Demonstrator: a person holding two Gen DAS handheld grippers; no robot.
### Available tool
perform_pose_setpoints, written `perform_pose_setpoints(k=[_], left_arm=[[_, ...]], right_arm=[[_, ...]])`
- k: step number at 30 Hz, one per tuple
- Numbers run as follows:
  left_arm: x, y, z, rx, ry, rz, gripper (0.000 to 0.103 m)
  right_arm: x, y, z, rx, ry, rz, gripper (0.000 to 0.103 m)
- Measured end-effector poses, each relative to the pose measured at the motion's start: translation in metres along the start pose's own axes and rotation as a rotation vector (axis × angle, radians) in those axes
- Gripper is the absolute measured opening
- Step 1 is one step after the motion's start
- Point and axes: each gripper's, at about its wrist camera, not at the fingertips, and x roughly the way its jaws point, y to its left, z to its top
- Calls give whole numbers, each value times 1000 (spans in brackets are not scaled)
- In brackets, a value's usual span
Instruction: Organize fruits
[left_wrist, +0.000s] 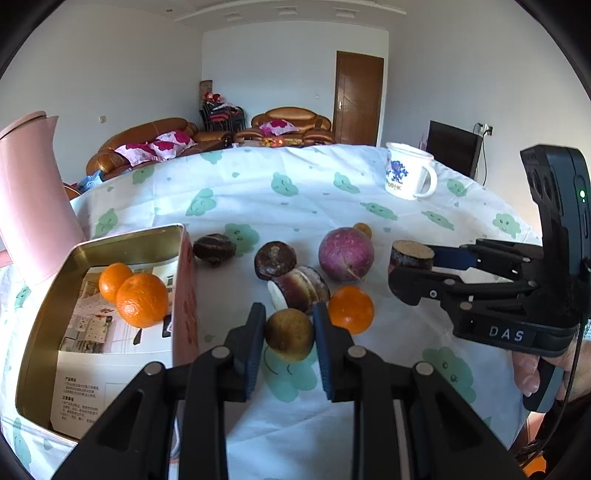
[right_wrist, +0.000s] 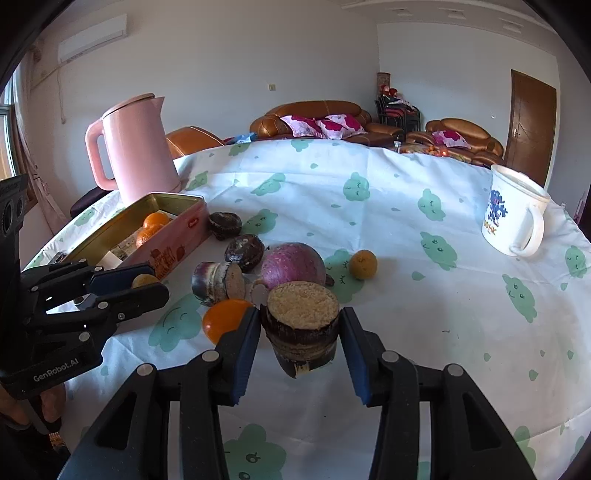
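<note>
Brownish citrus (left_wrist: 289, 334) sits clamped in the left gripper (left_wrist: 289, 341); carry it level over the tin (left_wrist: 110, 240) rim, while the right gripper (right_wrist: 301, 343) grips a cane chunk (right_wrist: 303, 325)

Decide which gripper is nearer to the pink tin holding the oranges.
Left. The left gripper, holding a small brownish fruit, hangs beside the tin; the right gripper is beyond the scattered fruit.

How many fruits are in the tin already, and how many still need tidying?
Done: two oranges sit in the tin. In hand: the left gripper clamps a small brownish fruit, and the right gripper clamps a dark cut stalk piece. Left on the cloth: the purple round one, an orange, a small yellow fruit and three dark pieces.
</note>
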Motion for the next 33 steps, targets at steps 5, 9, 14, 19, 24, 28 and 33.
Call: perform_pose_setpoints(k=[5, 9, 14, 19, 24, 28, 33], left_arm=[[-4, 1, 0, -5, -22, 9, 27], [-7, 0, 0, -1, -39, 17, 27], [-11, -2, -1, 3, -57, 29, 27], [-14, -1, -2, -1, -76, 38, 27], [-18, 0, -2, -5, -97, 49, 27], [-21, 0, -2, -8, -110, 55, 27], [-24, 1, -2, -9, -128, 61, 27]], right_arm=[[-7, 1, -1, -7, -33, 7, 46], [-9, 2, -1, -10, -48, 12, 46], [-14, 3, -1, -19, -75, 18, 46], [-18, 3, -1, -20, -92, 14, 46], [-21, 4, -2, -24, -111, 13, 46], [-24, 5, -3, -28, -123, 8, 46], [-28, 6, -3, -32, -143, 5, 46]])
